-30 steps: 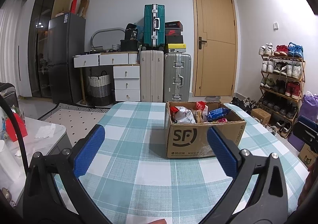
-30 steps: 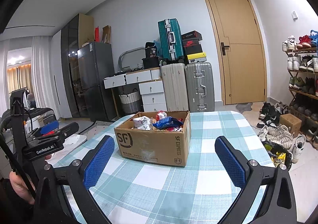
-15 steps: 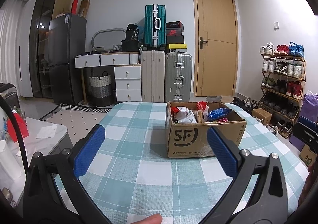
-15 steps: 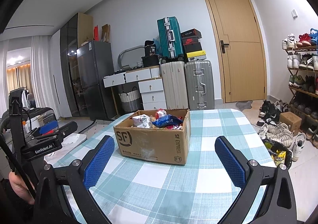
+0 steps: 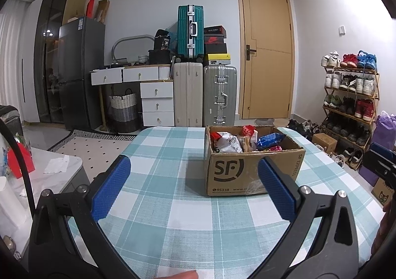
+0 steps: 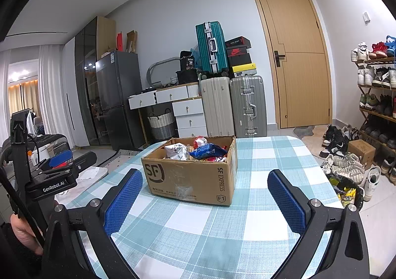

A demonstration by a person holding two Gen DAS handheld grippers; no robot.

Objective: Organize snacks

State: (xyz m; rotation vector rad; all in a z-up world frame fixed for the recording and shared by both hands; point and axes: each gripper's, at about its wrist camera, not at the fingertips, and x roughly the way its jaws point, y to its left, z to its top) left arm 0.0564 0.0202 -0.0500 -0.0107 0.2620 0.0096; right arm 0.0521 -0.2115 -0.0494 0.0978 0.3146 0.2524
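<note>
A brown cardboard box [image 5: 252, 170] marked SF stands on the teal checked tablecloth [image 5: 173, 229]. It holds several snack packs, among them a white bag [image 5: 226, 145], a blue bag [image 5: 269, 140] and a red pack [image 5: 248, 130]. The box also shows in the right wrist view [image 6: 190, 180], with the blue bag [image 6: 208, 151] on top. My left gripper [image 5: 193, 185] is open and empty, short of the box and left of it. My right gripper [image 6: 205, 198] is open and empty, in front of the box.
The table's edges fall off left and right. A low white table [image 5: 49, 170] with tissue stands to the left. Suitcases [image 5: 205, 95], drawers, a fridge and a door are at the back. A shoe rack [image 5: 351, 105] and loose shoes [image 6: 346, 162] are on the right.
Both views have shifted only slightly; the box sits a little lower and nearer in the right wrist view. Both grippers stay open and empty.
</note>
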